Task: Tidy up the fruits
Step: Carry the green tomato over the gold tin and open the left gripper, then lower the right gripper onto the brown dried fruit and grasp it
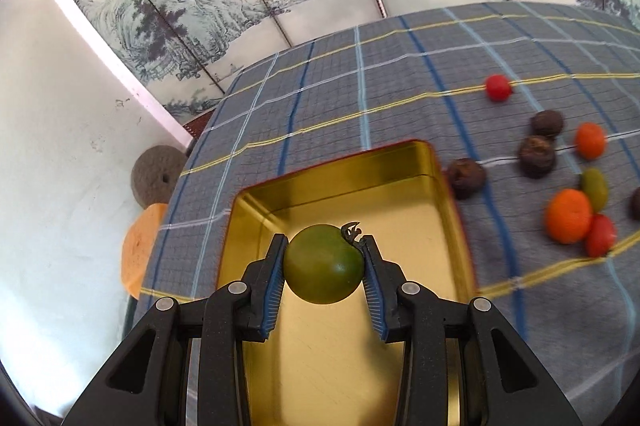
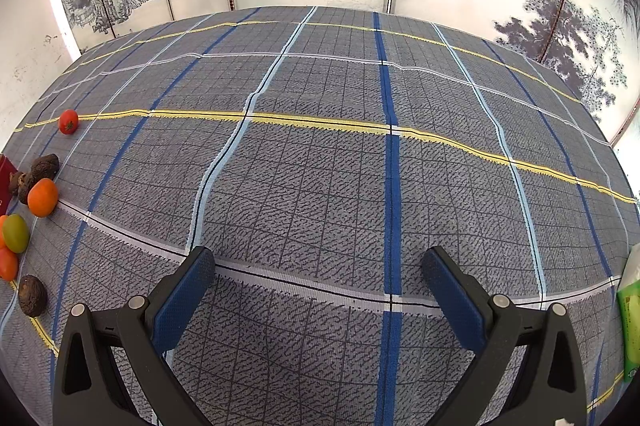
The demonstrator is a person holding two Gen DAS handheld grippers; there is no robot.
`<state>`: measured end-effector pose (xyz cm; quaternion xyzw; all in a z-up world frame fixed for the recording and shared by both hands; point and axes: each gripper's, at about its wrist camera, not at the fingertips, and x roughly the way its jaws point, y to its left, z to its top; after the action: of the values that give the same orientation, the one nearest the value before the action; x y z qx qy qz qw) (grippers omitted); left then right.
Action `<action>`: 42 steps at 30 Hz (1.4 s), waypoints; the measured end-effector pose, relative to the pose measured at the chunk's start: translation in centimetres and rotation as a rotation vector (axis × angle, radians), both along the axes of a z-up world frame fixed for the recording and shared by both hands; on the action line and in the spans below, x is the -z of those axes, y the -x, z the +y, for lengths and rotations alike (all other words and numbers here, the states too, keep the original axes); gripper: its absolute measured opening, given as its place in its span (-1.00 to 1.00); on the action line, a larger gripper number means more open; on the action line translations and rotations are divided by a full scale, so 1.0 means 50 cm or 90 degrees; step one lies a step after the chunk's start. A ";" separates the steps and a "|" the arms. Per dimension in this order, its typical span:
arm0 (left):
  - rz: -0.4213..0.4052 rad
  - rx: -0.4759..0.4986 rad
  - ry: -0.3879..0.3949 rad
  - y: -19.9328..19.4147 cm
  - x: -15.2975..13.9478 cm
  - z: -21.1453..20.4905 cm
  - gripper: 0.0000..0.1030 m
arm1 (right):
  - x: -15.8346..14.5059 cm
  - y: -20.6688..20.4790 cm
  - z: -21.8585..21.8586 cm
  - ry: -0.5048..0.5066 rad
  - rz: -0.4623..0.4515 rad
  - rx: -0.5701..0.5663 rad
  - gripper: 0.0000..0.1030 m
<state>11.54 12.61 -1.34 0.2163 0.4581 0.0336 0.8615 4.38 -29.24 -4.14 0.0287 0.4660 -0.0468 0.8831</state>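
Behind the table, in the left wrist view, a folding screen painted with ink mountains and trees is seen, with a white wall to the left. A grey plaid cloth with blue, white and yellow lines is spread over the table. A gold-lined tin box is placed open on the cloth, directly beneath the left claw. The left claw is clamped on a green tomato, which is held above the interior of the box; its dark stem is turned toward the right-hand pad. To the right of the box, loose fruits are scattered on the cloth: a red tomato farthest back, three dark brown wrinkled fruits, two orange fruits, a small green fruit and a red fruit touching the nearer orange one.

In the right wrist view, the same plaid cloth is shown filling most of the frame, with the painted screen behind. The right claw is held apart above bare cloth, with nothing between its blue pads. The fruits are grouped at the far left edge, well apart from this claw. A green packet is partly visible at the right edge.
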 end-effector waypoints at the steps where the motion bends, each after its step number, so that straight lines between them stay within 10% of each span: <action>1: -0.007 0.001 0.001 -0.009 0.001 0.009 -0.25 | 0.000 0.000 0.000 0.000 0.000 0.000 1.00; 27: -0.013 -0.025 -0.007 -0.101 0.067 0.084 -0.25 | 0.000 -0.001 -0.007 0.000 0.000 0.002 1.00; 34: -0.047 -0.029 -0.010 -0.109 0.045 0.089 0.11 | 0.000 -0.001 -0.007 0.000 0.000 0.002 1.00; 42: -0.082 -0.065 0.079 -0.052 -0.007 0.097 0.12 | 0.000 -0.002 -0.010 0.000 0.000 0.002 1.00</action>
<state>14.16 17.48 -0.99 0.1368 0.4131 0.0628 0.8982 4.46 -29.73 -4.13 0.0298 0.4660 -0.0481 0.8830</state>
